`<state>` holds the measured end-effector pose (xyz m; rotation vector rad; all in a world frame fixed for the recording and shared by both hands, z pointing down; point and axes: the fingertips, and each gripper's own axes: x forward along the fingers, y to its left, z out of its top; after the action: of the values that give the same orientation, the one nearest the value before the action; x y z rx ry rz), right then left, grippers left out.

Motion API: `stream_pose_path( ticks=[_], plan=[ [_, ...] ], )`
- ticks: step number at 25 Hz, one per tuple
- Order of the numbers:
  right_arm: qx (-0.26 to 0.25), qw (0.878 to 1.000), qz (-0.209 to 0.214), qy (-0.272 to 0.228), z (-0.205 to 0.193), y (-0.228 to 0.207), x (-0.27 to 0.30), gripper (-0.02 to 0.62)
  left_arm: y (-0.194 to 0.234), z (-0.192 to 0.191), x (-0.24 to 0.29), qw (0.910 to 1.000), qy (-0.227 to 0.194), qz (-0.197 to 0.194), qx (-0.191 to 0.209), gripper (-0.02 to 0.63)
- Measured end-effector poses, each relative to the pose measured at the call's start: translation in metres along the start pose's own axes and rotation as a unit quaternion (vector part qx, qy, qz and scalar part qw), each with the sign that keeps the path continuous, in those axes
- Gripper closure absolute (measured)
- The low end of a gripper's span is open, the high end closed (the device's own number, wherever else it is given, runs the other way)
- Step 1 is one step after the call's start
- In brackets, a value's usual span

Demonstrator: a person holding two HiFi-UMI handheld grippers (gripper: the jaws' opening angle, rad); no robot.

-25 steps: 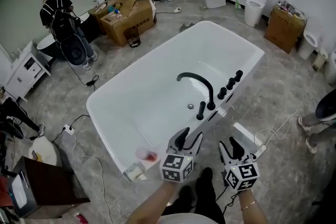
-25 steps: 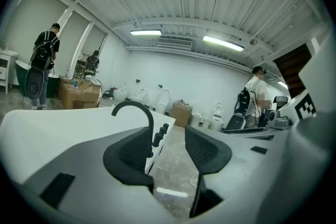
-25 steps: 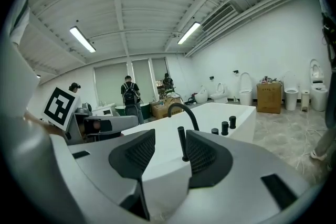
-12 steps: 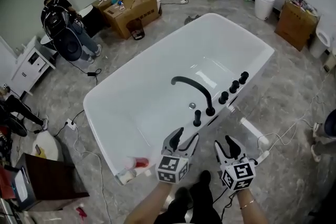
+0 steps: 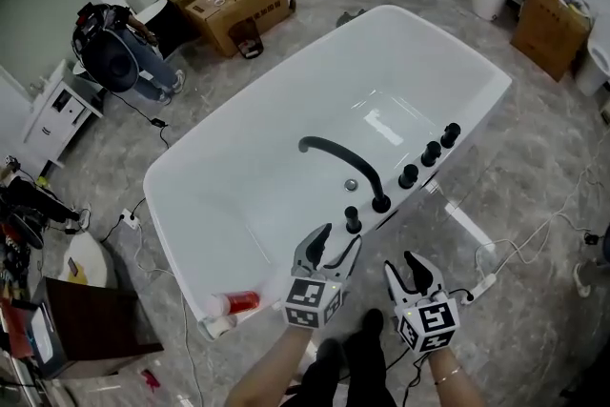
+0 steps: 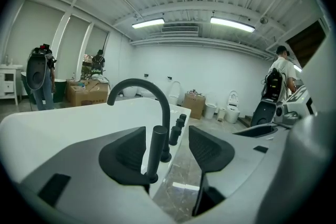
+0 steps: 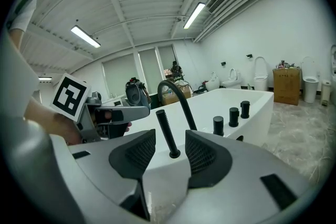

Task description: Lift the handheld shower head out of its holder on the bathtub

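Bathtub (image 5: 238, 195): white, on grey floor. Left tool (image 5: 341, 235): jaws apart, just been opening, clamping nothing. Right tool (image 5: 399, 260): released, empty, beside the left. Handheld shower head (image 5: 353, 220): black, upright in its holder on the near rim, in line with the left tool's gap, untouched.

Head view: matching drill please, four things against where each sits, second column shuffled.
1. handheld shower head
2. spout
3. knobs
4. cardboard box

A. arches over the basin of the bathtub
B. on the floor beyond the tub
C. row of three on the rim, past the spout
D. upright on the rim, nearest the camera

Pairs: 1-D, 2-A, 3-C, 4-B.
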<state>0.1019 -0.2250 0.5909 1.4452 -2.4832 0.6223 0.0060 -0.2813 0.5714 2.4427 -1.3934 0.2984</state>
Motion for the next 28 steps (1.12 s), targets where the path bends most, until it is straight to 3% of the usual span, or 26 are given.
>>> stream_pose_path(
  ticks=[17, 28],
  plan=[
    [0.0, 0.999, 0.028, 0.034, -0.049, -0.037, 0.048, 0.419, 0.017, -0.028, 0.082, 0.9998, 0.018, 0.005, 0.008, 0.35],
    [0.0, 0.998, 0.042, 0.04, -0.052, -0.046, 0.08, 0.428, 0.031, -0.029, 0.102, 0.9995, 0.021, -0.002, 0.022, 0.431]
  ],
)
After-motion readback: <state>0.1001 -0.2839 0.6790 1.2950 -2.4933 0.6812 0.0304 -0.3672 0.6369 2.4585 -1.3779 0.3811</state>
